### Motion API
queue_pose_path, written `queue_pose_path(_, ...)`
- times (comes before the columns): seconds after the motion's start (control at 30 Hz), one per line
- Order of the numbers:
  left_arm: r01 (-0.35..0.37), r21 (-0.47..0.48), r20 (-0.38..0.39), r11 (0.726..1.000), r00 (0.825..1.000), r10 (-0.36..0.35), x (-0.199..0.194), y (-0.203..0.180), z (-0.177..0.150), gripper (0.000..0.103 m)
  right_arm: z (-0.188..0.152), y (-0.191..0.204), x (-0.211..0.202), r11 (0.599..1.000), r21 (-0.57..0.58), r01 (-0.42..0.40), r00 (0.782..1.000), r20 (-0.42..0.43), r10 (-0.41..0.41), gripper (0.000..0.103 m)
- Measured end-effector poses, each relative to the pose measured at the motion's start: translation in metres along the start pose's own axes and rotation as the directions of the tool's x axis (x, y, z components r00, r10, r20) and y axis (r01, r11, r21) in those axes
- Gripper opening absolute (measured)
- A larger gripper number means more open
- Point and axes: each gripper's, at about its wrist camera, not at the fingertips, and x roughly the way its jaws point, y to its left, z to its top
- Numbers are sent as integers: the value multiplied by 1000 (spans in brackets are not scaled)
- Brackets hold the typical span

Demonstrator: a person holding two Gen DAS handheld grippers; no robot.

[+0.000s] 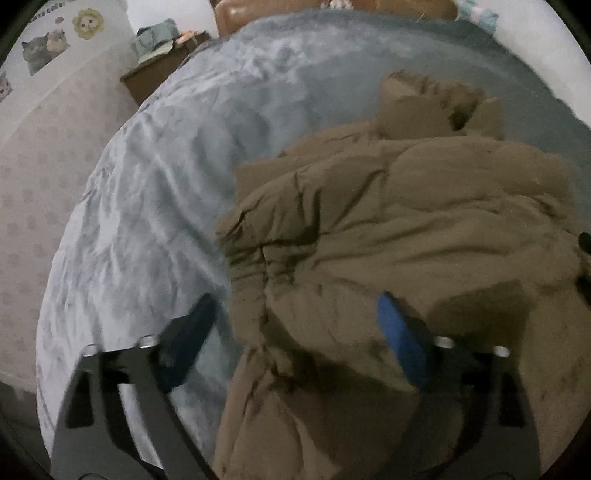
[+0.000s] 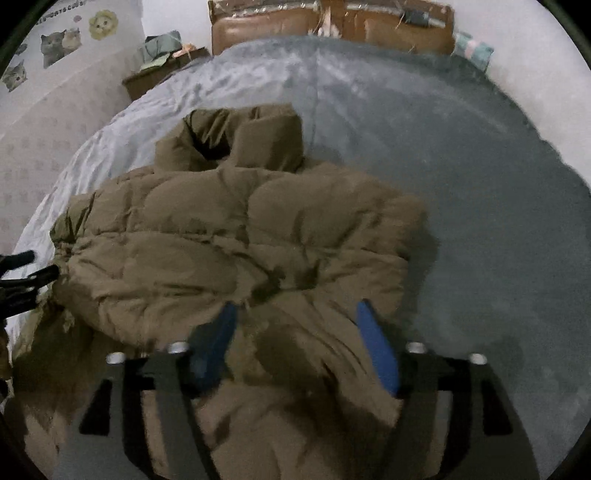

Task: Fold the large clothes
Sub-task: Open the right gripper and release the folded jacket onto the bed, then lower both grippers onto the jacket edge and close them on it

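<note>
The left gripper (image 1: pixel 295 332) and right gripper (image 2: pixel 295 332) both stand released, jaws wide, just above the near hem of the brown puffer jacket (image 2: pixel 236 229). It lies folded ahead of them on the grey blanket (image 2: pixel 480 184). I judge the hands should lift straight away, dragging no fabric.

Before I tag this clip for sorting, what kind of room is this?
Most likely a bedroom: a wide bed with grey bedding, a brown padded headboard and a bedside cabinet. A brown puffer jacket lies on the bed.
</note>
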Motion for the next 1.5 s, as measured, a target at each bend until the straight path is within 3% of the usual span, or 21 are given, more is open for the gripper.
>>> queue_pose_path(0.27,-1,-2,30,1000,1000,1,-45,0,-54,96,-33,-2,-37,999,-47,22,1000,10,-22,80)
queue_pose_path(0.4,22,-36,63,999,998,-20,-73,7,-69,99,-45,4,-62,999,-32,-3,999,49,5,91)
queue_pose_path(0.53,55,-71,103,996,994,-48,-98,4,-82,99,-61,4,-76,1000,-6,-21,998,57,22,92)
queue_pose_path(0.63,82,-85,96,993,993,-73,-102,-3,-91,99,-75,7,-86,1000,9,-2,997,82,1,92)
queue_pose_path(0.83,62,-109,112,992,992,-50,-115,-8,-116,99,-99,0,-115,998,49,32,989,143,-38,92)
queue_pose_path(0.97,98,-132,104,986,991,-85,-126,-8,-136,99,-122,-14,-129,993,112,-24,991,130,9,93)
queue_pose_path(1.2,101,-135,167,986,983,-77,-151,-5,-169,99,-160,-30,-146,989,140,38,990,129,-56,93)
queue_pose_path(1.5,100,-135,117,986,990,-84,-156,0,-199,99,-186,-46,-159,987,155,40,993,108,-57,93)
